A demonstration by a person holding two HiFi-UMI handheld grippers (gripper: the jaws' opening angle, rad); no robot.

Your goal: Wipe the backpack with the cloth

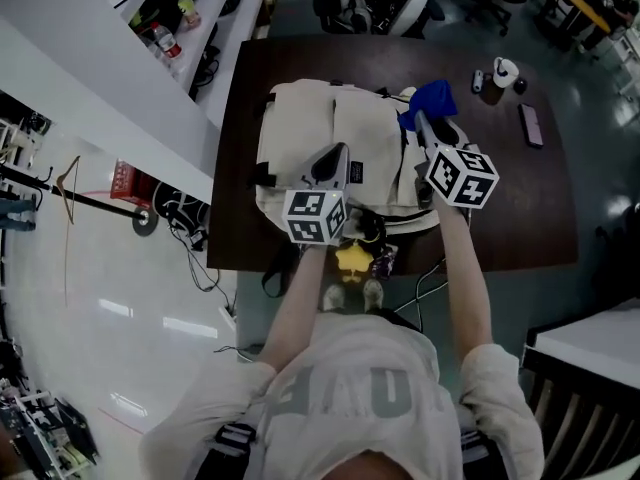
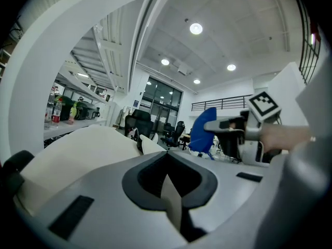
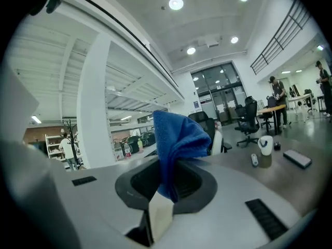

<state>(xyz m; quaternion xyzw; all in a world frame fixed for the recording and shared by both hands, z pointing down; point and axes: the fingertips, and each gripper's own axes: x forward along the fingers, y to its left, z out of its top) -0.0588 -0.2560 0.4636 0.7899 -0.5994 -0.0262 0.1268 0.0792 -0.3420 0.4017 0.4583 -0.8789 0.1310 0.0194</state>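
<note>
A cream backpack (image 1: pixel 300 128) lies flat on the dark brown table (image 1: pixel 520 198). My left gripper (image 1: pixel 338 153) hovers over its middle with the jaws shut and nothing visible between them (image 2: pixel 167 173); the left gripper view has the backpack (image 2: pixel 78 149) rising at the left. My right gripper (image 1: pixel 420 120) is at the backpack's far right corner, shut on a blue cloth (image 1: pixel 432 98). In the right gripper view the cloth (image 3: pixel 176 139) stands up out of the closed jaws (image 3: pixel 165 191). Across the table, the left gripper view also takes in the cloth (image 2: pixel 203 131).
On the table's far right stand a white cup (image 1: pixel 503 71), a small remote (image 1: pixel 478 80) and a dark phone (image 1: pixel 531 124). A yellow charm (image 1: pixel 352 258) and straps hang over the near edge. Office chairs (image 1: pixel 380 8) stand beyond the table; a white counter (image 1: pixel 120 78) runs along the left.
</note>
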